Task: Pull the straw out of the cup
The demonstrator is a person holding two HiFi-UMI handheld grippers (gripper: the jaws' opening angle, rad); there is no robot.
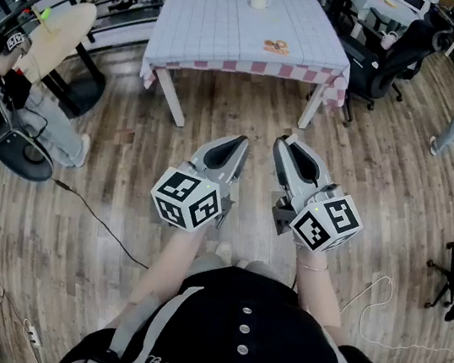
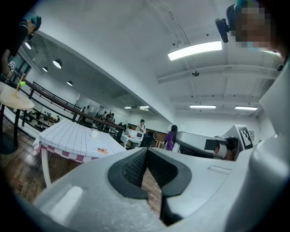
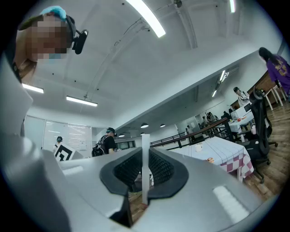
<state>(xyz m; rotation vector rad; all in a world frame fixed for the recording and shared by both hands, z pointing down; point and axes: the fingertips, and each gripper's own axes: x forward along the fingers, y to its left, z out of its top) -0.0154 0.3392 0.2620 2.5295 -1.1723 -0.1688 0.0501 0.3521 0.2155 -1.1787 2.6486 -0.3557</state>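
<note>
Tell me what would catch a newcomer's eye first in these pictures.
Two grey tongs fill the middle of the head view, held out over the wooden floor: the left tongs closed on nothing, the right tongs clamped on a thin white straw. Beyond them stands a table with a white checked cloth, and a white cup sits near its far edge, well apart from the straw.

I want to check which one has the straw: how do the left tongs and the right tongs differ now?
The left tongs are shut on nothing; the right tongs clamp a white straw. The left tongs close fully; the straw holds the right tongs slightly apart. Both point toward the table, well short of it.
</note>
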